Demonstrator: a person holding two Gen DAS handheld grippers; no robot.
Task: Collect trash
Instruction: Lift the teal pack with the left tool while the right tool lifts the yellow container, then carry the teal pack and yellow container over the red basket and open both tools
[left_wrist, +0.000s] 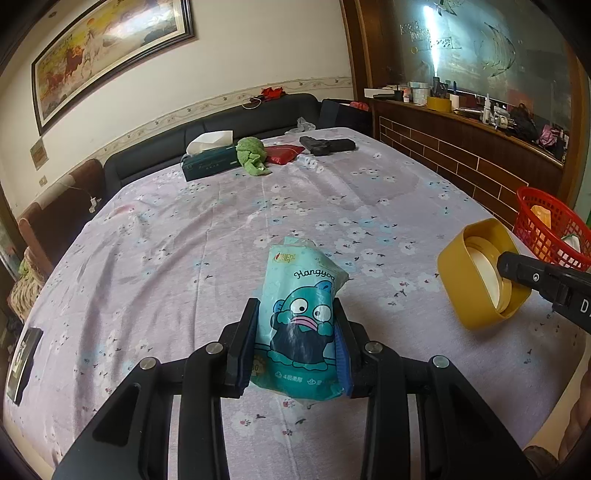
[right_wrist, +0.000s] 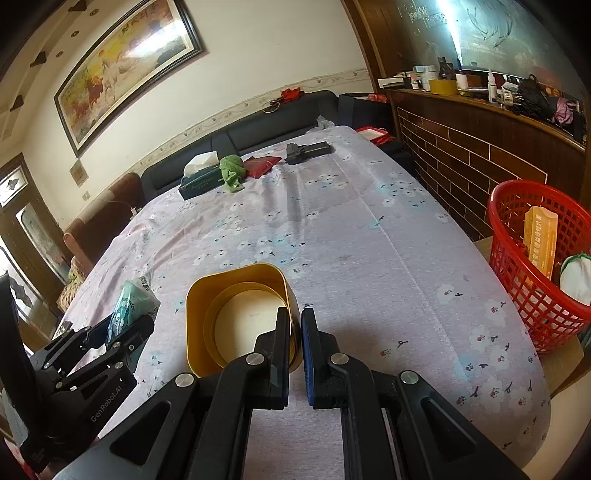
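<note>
So right now both hands are loaded. The left hand-held gripper is pinching a teal tissue pack, the soft plastic-wrapped kind with a cartoon fish face on it. The pads squeeze its lower half from both sides and the top sticks out forward past the fingertips, above the flowered purple cloth on the surface. My guess is it weighs next to nothing and just squishes, so you can grab it anywhere across the middle. The film wrapper looks a bit slick though, so a grip on the thin crinkled end would probably slide off.

The right hand-held gripper is nearly pressed together, with the thin side wall of a yellow tub between the jaws. One finger is inside, the other outside. The tub is tipped so its open mouth faces the camera, and there's a pale round insert or lid sitting in it. Looks like stiff light plastic or tin. The rim wall is really the only spot a narrow jaw can bite, and I'd expect it to swing on that pinch if you move fast.

The red mesh basket is off the right edge of the surface, well apart from both grippers, with a yellow box and something white already in it.
</note>
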